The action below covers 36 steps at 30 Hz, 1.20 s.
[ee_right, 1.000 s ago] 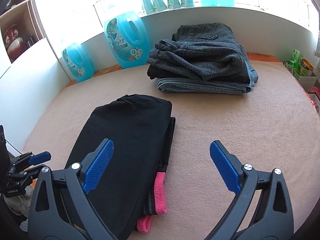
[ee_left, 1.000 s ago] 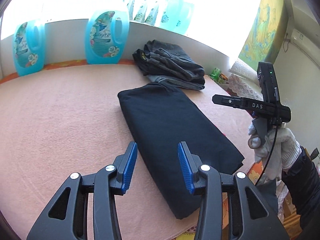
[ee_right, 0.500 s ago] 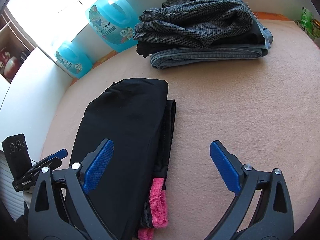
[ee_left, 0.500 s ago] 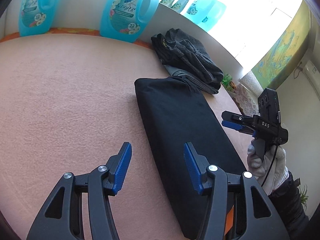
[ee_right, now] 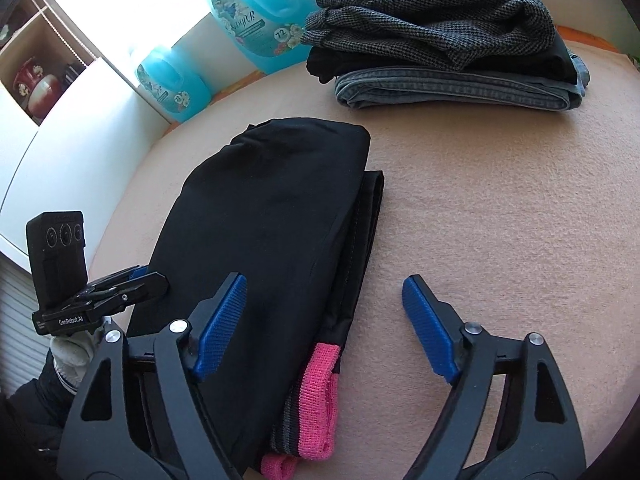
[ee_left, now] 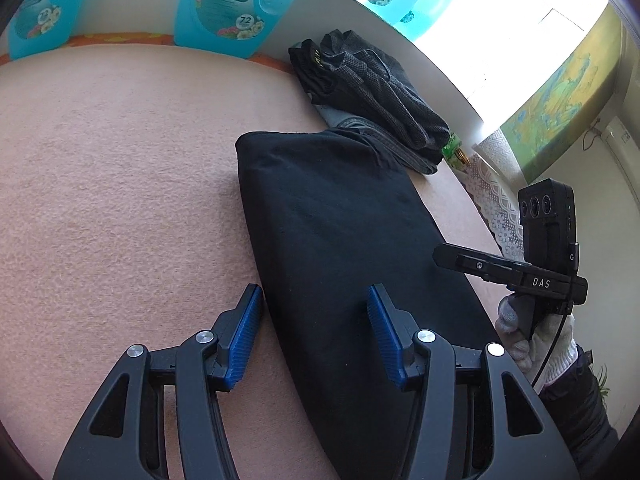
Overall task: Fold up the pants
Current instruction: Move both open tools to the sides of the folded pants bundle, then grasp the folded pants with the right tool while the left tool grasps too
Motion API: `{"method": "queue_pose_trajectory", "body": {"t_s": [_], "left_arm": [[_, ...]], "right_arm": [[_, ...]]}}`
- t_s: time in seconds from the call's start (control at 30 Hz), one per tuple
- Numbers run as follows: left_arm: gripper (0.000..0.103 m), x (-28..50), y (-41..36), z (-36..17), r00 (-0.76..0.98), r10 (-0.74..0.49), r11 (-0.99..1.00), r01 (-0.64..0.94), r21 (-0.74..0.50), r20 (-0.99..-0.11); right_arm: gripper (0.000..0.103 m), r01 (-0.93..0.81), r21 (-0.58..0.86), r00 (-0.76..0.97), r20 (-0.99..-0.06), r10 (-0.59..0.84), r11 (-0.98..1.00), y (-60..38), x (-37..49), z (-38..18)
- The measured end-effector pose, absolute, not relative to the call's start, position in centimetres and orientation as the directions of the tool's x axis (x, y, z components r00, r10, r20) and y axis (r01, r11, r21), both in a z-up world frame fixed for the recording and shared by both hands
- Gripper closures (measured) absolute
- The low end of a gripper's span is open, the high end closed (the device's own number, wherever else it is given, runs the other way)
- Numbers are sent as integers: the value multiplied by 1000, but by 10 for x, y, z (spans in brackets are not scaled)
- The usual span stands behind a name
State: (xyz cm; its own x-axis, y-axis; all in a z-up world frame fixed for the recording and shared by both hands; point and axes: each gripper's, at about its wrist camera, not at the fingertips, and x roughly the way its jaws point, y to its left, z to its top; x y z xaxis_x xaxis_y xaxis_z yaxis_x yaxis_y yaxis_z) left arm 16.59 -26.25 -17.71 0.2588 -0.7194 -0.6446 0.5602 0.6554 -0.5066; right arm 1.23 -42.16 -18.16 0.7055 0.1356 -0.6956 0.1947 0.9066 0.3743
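Note:
Folded black pants (ee_left: 340, 240) lie lengthwise on the pink blanket (ee_left: 120, 200). A pink and grey knit band (ee_right: 318, 400) sticks out at their near right end. My left gripper (ee_left: 314, 300) is open low over the near left edge of the pants, with that edge between its blue pads; neither pad presses on it. My right gripper (ee_right: 325, 284) has its jaws closing over the near right edge of the pants (ee_right: 272, 216), with the cloth between the pads and untouched by them. Each gripper also shows in the other's view: left gripper (ee_right: 132, 280), right gripper (ee_left: 480, 264).
A stack of folded pants (ee_right: 448, 40) in grey tweed, black and denim sits at the far side by the white ledge. Blue detergent bottles (ee_right: 260, 12) stand along the back. Gloved hands (ee_left: 536, 344) hold both tools. Open blanket (ee_right: 500, 220) lies to the right of the black pants.
Both grippers have sunk closer to the black pants. The left jaws stand a little wider than at first and now straddle the left edge. The right jaws have narrowed.

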Motion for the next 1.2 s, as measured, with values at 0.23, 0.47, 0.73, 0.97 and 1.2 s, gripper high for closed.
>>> {"method": "queue_pose_trajectory", "body": {"t_s": [0.23, 0.47, 0.73, 0.97, 1.2], "left_arm": [[50, 165, -271, -178, 258, -723, 641, 597, -483, -641], [56, 160, -279, -178, 276, -716, 640, 626, -445, -641], [71, 166, -273, -177, 265, -725, 644, 589, -489, -636], [81, 159, -274, -170, 291, -732, 642, 599, -479, -616], [89, 147, -275, -155, 305, -745, 621, 642, -449, -594]], "right_arm": [[50, 143, 380, 712, -681, 172, 914, -415, 15, -186], [70, 134, 435, 742, -640, 201, 890, -413, 20, -192], [64, 142, 428, 729, -655, 198, 892, -411, 25, -190], [76, 150, 380, 727, -668, 159, 913, -393, 31, -181], [86, 153, 310, 749, -655, 94, 938, -377, 17, -161]]}}
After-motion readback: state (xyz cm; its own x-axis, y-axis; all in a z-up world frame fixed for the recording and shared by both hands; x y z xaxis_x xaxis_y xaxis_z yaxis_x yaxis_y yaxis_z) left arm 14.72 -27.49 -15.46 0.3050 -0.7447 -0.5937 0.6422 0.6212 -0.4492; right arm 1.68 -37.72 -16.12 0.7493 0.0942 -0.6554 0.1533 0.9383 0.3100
